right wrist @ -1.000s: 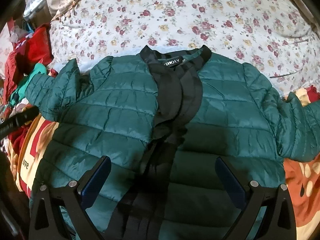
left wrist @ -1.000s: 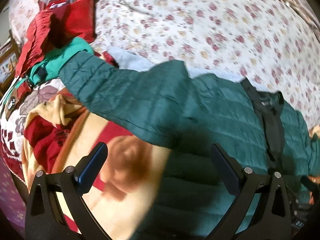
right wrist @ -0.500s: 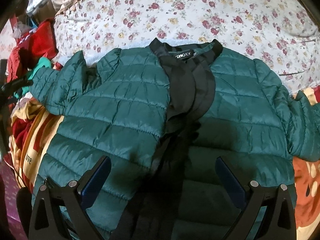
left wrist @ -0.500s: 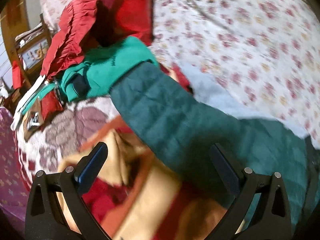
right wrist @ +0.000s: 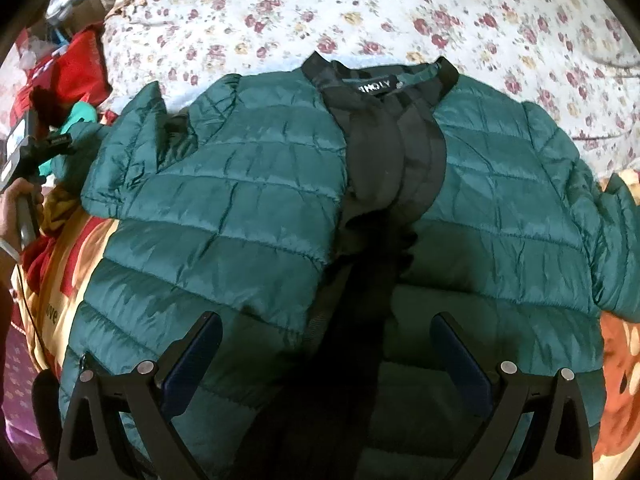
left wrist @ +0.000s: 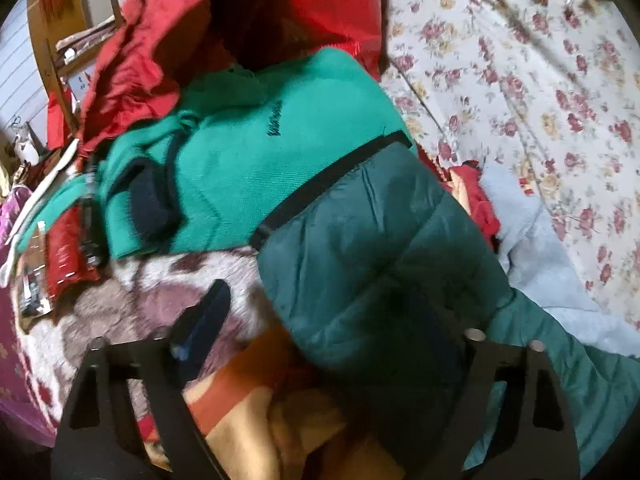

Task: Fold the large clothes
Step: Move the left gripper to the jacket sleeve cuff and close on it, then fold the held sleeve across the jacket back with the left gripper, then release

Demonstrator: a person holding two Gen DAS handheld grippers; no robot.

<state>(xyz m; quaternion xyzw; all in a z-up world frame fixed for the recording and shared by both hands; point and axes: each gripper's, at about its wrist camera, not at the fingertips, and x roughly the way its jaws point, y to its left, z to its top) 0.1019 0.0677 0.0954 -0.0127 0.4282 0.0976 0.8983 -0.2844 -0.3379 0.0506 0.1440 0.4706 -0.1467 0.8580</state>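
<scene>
the neck label (right wrist: 374, 88) inside the collar shows white letters on black that look like "hinoly", though the first letter is unclear. on the bright green sweater (left wrist: 256, 160) there is dark stitched script, too blurred to read. at the left edge of your right wrist view, the printed blanket (right wrist: 60, 280) shows the letters "ove".

your dark green quilted puffer jacket (right wrist: 248, 216) lies front up and spread out on the floral bedsheet (right wrist: 360, 8), collar away from you, with a black placket (right wrist: 384, 184) running down its middle, wrinkled and partly open at the chest. its sleeve (left wrist: 360, 248), finished with a black cuff band (left wrist: 332, 184), reaches out over the green sweater beside a red garment (left wrist: 160, 40).

your left gripper (left wrist: 320, 328) has its jaws spread wide over that sleeve, holding nothing. your right gripper (right wrist: 326, 344) hovers over the lower front of the jacket, jaws likewise wide apart.
</scene>
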